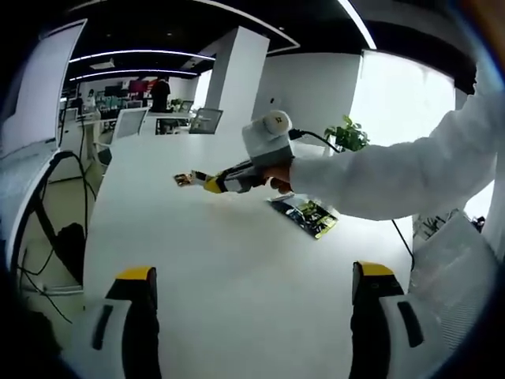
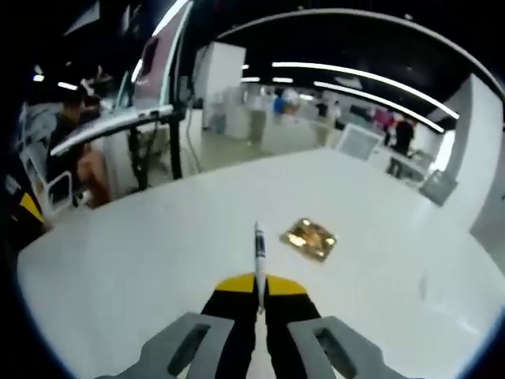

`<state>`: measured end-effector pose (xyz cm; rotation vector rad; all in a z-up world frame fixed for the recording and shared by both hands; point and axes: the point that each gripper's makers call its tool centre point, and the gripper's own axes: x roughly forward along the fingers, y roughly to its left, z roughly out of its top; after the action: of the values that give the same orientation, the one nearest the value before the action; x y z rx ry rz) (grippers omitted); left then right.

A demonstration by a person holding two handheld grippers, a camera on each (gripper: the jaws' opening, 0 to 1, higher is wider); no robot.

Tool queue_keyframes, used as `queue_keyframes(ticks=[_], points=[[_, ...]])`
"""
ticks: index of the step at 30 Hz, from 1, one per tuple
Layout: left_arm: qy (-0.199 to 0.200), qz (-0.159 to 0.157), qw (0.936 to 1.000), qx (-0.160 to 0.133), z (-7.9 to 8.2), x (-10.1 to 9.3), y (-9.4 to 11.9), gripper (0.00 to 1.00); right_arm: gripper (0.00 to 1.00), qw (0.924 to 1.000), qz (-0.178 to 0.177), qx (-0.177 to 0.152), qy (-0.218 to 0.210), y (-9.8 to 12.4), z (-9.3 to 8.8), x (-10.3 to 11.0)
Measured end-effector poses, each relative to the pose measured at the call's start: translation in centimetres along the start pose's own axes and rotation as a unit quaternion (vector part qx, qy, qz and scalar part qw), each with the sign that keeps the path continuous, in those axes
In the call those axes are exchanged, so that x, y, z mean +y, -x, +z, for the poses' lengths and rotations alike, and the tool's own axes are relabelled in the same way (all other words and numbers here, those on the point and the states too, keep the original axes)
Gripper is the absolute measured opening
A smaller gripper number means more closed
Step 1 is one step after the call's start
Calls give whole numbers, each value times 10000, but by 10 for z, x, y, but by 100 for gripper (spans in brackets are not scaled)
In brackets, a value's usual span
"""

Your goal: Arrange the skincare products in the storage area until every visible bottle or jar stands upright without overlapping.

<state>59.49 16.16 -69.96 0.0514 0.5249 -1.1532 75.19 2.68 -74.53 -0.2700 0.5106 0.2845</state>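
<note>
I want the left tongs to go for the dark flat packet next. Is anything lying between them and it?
Nothing visible: bare white table lies between the left tongs and the dark packet. The right tongs and sleeve show just beyond it.

- An open-plan office: a big white worktop (image 1: 237,260), with desks and monitors (image 1: 207,120) beyond.
- Long ceiling light strips (image 2: 371,91), white columns (image 1: 237,79), a potted plant (image 1: 347,134), people standing around.
</note>
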Motion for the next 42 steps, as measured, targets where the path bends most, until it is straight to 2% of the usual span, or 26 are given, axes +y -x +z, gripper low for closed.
queue_keyframes(ticks=[5,9,11,13,20,23,27,34,38,42], points=[[-21,-36,10000,-20,5,-3,3,98,0,9984,218,-118,512,7,8,11],[-5,-25,10000,-89,10,-1,7,98,0,9968,335,-256,681,24,19,18],[9,-12,9999,-144,13,0,9,98,0,9945,415,-344,897,33,26,23],[20,-17,9999,-164,15,1,10,96,0,9923,491,-403,1066,27,29,21],[103,-145,9995,-270,21,-6,12,94,0,9796,862,-622,1705,65,40,43],[208,-263,9991,-275,23,-9,11,91,0,9708,907,-613,2136,79,39,48],[212,-363,9988,-251,24,-15,10,89,0,9645,976,-677,2360,98,37,55],[315,-600,9970,-386,33,-24,7,85,0,9573,1063,-711,2594,126,33,61],[367,-589,9966,-447,36,-24,3,89,0,9523,1040,-754,2770,142,28,63],[544,-825,9935,-558,43,-34,3,86,0,9444,1178,-928,2926,158,27,73]])
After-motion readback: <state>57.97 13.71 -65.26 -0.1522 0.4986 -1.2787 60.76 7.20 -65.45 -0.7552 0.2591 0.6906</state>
